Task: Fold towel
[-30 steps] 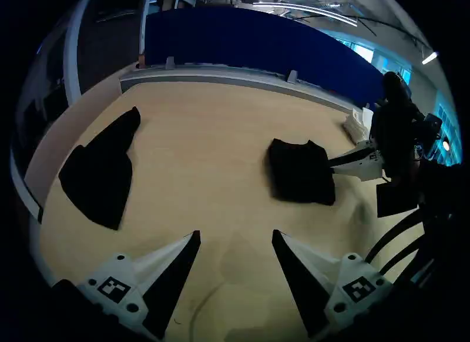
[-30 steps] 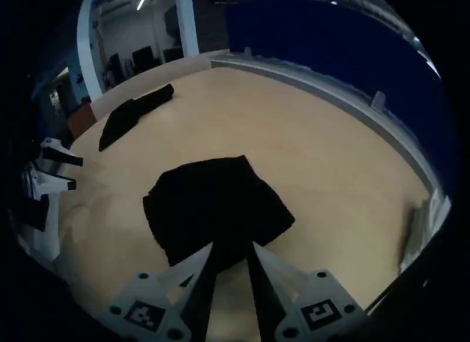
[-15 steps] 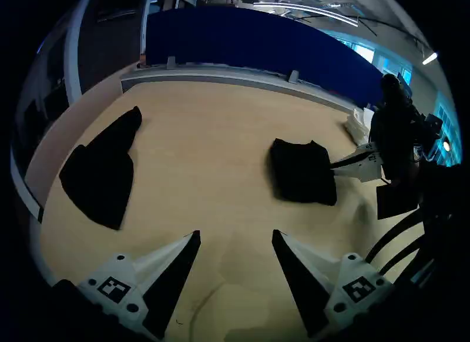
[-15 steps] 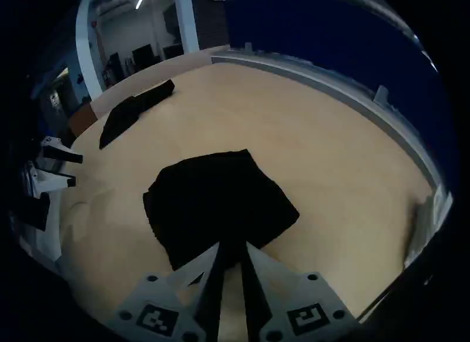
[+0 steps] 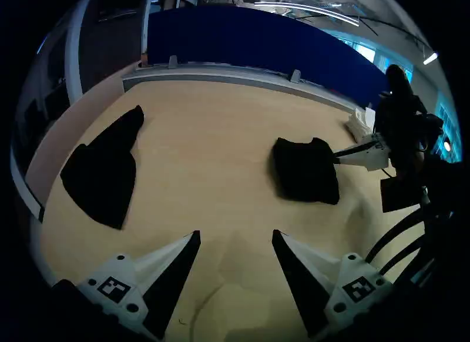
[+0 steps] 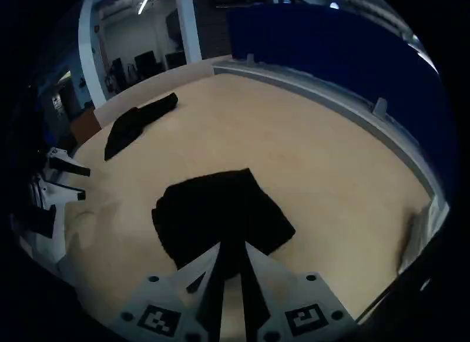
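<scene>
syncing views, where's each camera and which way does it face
Left gripper view: rides the open left tool above the table's near edge, facing the folded towel; right tool beyond.
Right gripper view: rides the right tool, shut on the folded towel's edge; left tool far left.
Shared: folded towel, black cloth, table.

The wooden table (image 5: 205, 130) bears a folded towel (image 5: 305, 168) and a loose cloth (image 5: 100, 174).

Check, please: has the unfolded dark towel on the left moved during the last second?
No. The unfolded towel lies at the same spot near the left edge of the table.
</scene>
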{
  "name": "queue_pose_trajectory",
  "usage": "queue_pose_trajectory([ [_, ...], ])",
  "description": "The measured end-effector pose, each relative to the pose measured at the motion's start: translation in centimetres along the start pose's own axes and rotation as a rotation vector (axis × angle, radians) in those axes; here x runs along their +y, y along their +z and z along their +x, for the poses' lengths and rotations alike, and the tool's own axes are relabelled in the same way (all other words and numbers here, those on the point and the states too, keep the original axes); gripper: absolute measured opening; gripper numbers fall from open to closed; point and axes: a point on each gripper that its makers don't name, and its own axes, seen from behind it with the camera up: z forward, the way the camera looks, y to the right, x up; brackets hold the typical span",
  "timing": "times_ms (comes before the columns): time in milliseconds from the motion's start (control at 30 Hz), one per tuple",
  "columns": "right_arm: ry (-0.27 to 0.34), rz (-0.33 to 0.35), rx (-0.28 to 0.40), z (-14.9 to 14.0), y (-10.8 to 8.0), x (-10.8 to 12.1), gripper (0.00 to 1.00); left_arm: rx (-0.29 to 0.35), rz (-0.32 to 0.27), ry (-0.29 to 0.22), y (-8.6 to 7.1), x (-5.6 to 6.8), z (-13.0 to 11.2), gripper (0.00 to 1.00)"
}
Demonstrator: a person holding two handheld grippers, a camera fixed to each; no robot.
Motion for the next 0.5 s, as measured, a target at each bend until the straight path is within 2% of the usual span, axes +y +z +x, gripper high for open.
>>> queue_pose_trajectory([
  [200,-0.021,0.001,0.033,3.9,0.9,0.2,0.14,0.002,-0.001,-0.011,-0.1,0.0,0.1,0.90],
  [500,-0.074,0.005,0.014,7.0,4.6,-0.3,0.16,0.005,0.007,-0.027,-0.5,-0.6,-0.1,0.90],
])
